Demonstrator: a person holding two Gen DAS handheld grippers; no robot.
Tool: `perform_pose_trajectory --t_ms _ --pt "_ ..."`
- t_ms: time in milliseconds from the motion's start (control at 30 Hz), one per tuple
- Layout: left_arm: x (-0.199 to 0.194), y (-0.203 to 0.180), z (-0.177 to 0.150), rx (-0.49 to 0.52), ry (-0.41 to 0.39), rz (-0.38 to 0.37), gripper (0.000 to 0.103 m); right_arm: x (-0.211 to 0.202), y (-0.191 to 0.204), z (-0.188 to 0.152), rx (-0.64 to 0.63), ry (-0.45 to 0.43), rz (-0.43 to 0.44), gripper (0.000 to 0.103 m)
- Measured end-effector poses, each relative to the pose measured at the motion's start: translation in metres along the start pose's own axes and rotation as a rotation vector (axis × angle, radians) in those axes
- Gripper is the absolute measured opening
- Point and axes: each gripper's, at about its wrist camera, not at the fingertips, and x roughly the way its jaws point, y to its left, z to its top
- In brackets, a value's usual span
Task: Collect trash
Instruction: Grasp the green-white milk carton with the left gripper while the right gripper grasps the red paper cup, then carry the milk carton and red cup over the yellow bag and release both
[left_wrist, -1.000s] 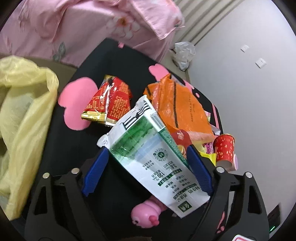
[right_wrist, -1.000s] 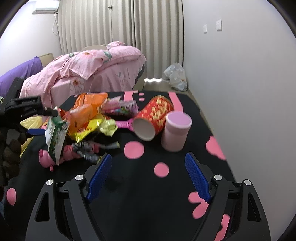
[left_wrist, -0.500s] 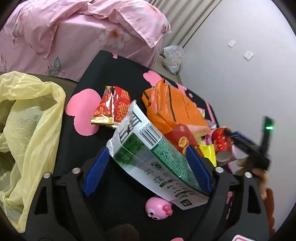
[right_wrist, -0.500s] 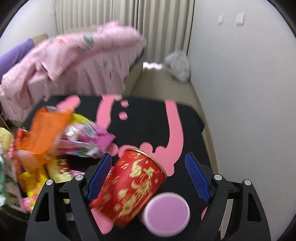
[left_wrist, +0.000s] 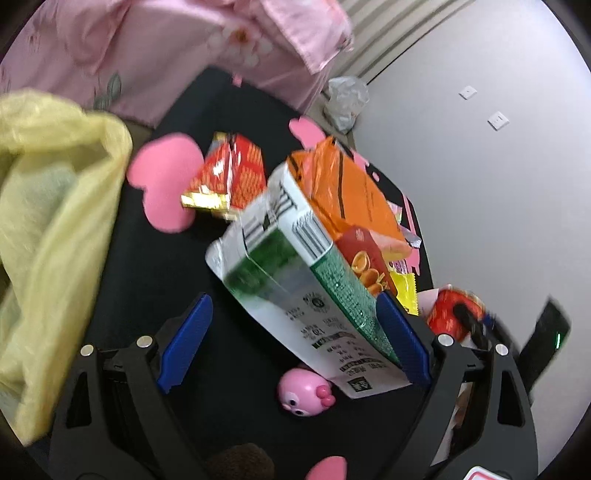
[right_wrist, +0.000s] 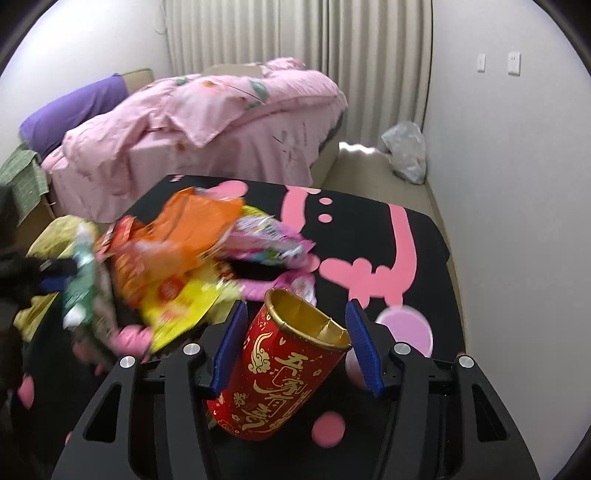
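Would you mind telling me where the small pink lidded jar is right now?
In the right wrist view, the pink jar stands on the black table, just right of the red paper tube between the right gripper jaws.

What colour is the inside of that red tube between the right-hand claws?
Gold. The red tube has a shiny gold lining and rim, with gold lettering outside; it shows best in the right wrist view.

The tube (right_wrist: 280, 373) is glossy red card with a gold foil lining; the carton (left_wrist: 306, 295) is smooth printed card; the wrappers (left_wrist: 229, 177) are shiny crinkled plastic foil; the bag (left_wrist: 48, 229) is thin yellow plastic film; the tabletop (right_wrist: 417, 236) wears matt black cloth
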Motion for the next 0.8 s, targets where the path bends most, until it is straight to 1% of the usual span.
perform_pose_trajectory --t_ms 100,167,200,233,267,333,400,533,633,733,800 --pt "0.015 0.003 0.006 -0.103 0.067 -0.048 0.080 -0.014 -0.003 -0.019 0.039 -0.035 -0.021 0.053" --pt "0.025 0.002 0.012 -0.146 0.091 -0.053 0.077 -0.018 -0.004 -0.029 0.048 -0.044 -0.035 0.053" --pt "0.028 0.001 0.014 -0.156 0.097 -0.052 0.076 -0.020 -0.004 -0.036 0.056 -0.049 -0.041 0.053" --pt "0.031 -0.002 0.016 -0.160 0.105 -0.055 0.071 -0.020 -0.004 -0.040 0.061 -0.053 -0.043 0.053" --pt "0.032 -0.005 0.017 -0.157 0.109 -0.064 0.065 -0.020 -0.004 -0.044 0.070 -0.054 -0.042 0.053" --pt "0.027 -0.012 0.017 -0.143 0.083 -0.057 0.062 -0.020 -0.006 -0.048 0.079 -0.053 -0.036 0.053" --pt "0.014 -0.023 0.016 -0.083 0.028 -0.039 0.060 -0.020 -0.007 -0.049 0.089 -0.056 -0.029 0.053" --pt "-0.014 -0.048 0.010 0.088 -0.071 0.016 0.058 -0.023 -0.010 -0.048 0.106 -0.075 -0.020 0.053" --pt "-0.034 -0.066 0.001 0.212 -0.159 0.071 0.058 -0.030 -0.008 -0.043 0.107 -0.104 -0.021 0.053" --pt "-0.052 -0.085 -0.010 0.340 -0.250 0.141 0.055 -0.036 -0.004 -0.038 0.094 -0.126 -0.026 0.053" --pt "-0.058 -0.091 -0.014 0.386 -0.277 0.166 0.054 -0.040 -0.001 -0.034 0.084 -0.139 -0.031 0.053"
